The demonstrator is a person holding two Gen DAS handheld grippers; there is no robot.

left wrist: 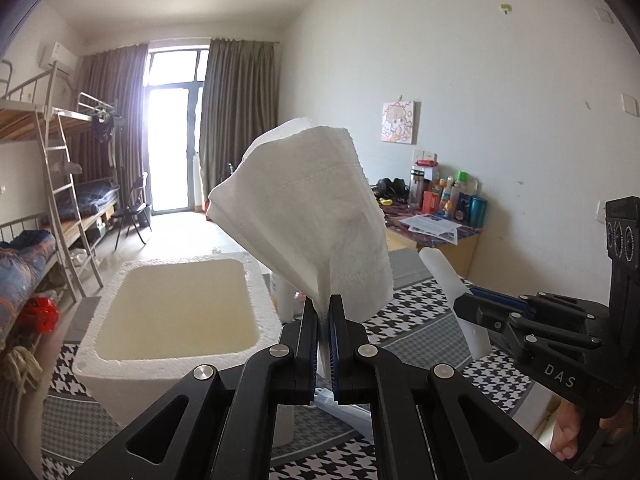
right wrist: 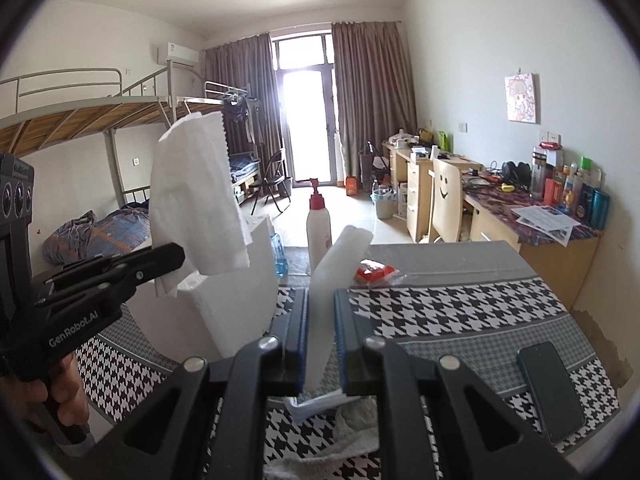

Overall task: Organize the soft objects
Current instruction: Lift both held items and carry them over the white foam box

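Note:
My left gripper (left wrist: 324, 312) is shut on a white paper tissue (left wrist: 308, 208) that stands up from its jaws, held above the table beside the white foam box (left wrist: 176, 304). The tissue also shows in the right wrist view (right wrist: 196, 200). My right gripper (right wrist: 320, 304) is shut on a white folded soft strip (right wrist: 332, 276) that sticks up between its fingers. The right gripper also appears at the right of the left wrist view (left wrist: 472, 300), and the left gripper (right wrist: 172, 256) at the left of the right wrist view.
The table has a houndstooth cloth (right wrist: 460, 304). On it stand a white pump bottle with a red top (right wrist: 318, 224), a red packet (right wrist: 374, 272), a dark phone (right wrist: 550, 392) and a white towel (right wrist: 356, 428). Bunk beds (left wrist: 48, 184) stand left, a desk (right wrist: 540, 216) right.

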